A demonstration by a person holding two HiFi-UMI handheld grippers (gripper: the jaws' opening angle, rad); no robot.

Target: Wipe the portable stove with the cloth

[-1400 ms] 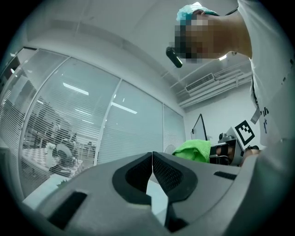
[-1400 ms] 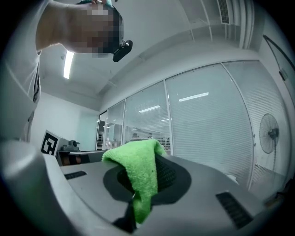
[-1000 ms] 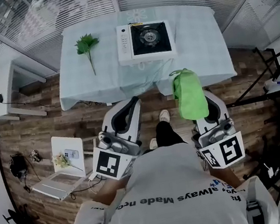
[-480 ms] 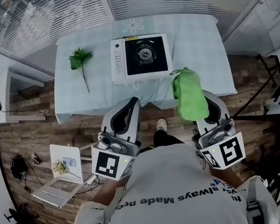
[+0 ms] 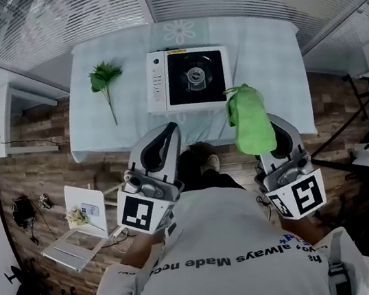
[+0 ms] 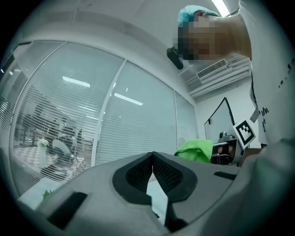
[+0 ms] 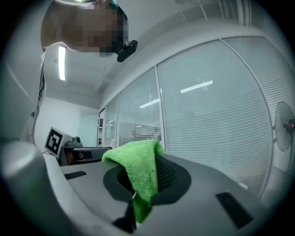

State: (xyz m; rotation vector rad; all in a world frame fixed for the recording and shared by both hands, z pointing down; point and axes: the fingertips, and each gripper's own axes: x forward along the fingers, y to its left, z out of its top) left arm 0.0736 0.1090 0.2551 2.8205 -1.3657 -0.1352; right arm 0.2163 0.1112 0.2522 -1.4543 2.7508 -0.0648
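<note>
My right gripper [image 7: 153, 159] has its fingers [image 7: 169, 177] clamped on the green cloth [image 7: 138, 170]. The cloth is pinched at a fold, and the rest is heaped loosely over the top of the gripper and trails back along it in the head view [image 5: 250, 120]. It reads as a soft, light, fluffy cloth with no stiffness, so I judge it will fold and bunch wherever it drags. The grip is near one edge, which I think is the right place to hold it, because it leaves a free flap to lay flat on the surface.

My left gripper [image 6: 152, 155] has its fingers [image 6: 168, 175] closed together with nothing between them.

The portable stove [image 5: 187, 78] sits in the middle of the bench [image 5: 258, 41], ahead of both grippers. From above, the cloth's front end shows just by its near right corner. I cannot tell whether the two touch.

The stove looks rigid and smooth but probably light, so a firm wipe could push it across the tablecloth. I could brace its edge with the closed left gripper. The burner in the centre looks likely to snag the pile. A green sprig [image 5: 104, 79] lies well to the left, clear of all this.
</note>
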